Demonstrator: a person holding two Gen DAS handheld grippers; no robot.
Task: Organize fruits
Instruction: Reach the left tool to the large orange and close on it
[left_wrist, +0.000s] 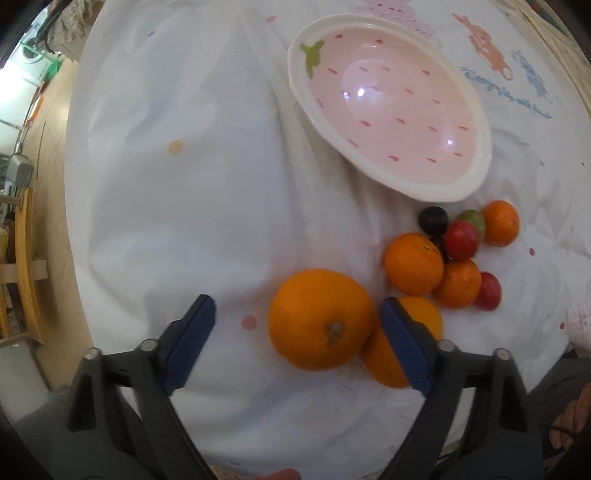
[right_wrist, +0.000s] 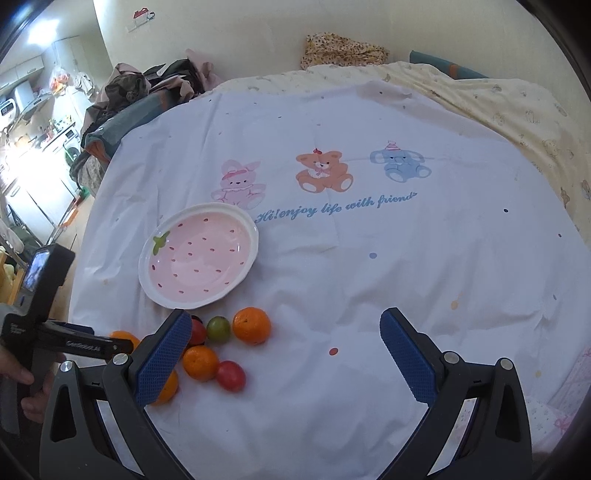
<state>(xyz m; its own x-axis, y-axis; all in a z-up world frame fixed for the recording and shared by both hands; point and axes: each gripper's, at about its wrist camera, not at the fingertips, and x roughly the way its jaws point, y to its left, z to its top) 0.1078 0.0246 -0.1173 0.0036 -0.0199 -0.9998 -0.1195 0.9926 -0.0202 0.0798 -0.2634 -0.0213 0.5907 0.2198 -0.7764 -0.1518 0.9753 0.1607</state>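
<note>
The left gripper (left_wrist: 297, 325) hangs low over the white printed sheet (left_wrist: 192, 206) of the bed with its fingers (left_wrist: 194, 332) spread wide, and the big orange (left_wrist: 320, 318) sits between them but crowded against the right-hand one, with a clear gap on the other side. To take it cleanly, I judge the gripper should slide sideways until the orange is centred, then close gently across its widest part; otherwise the near finger may push it into the second orange (left_wrist: 391, 354) touching it behind that finger. Lifting straight up before carrying it to the empty strawberry-pattern bowl (left_wrist: 391, 107) farther up the sheet would spare the cluster of tangerines (left_wrist: 413, 262), red fruits (left_wrist: 461, 240) and a dark grape (left_wrist: 433, 219) nearby. The right gripper (right_wrist: 288, 354) is likewise spread and holds nothing, hovering above the sheet. Its view adds what the left cannot: the whole sheet with its bunny, bear and elephant print (right_wrist: 323, 171), the piled clothes (right_wrist: 147, 88) beyond the bed, and the left tool (right_wrist: 44, 325) itself reaching in over the fruit. The left view alone shows the big orange whole.
</note>
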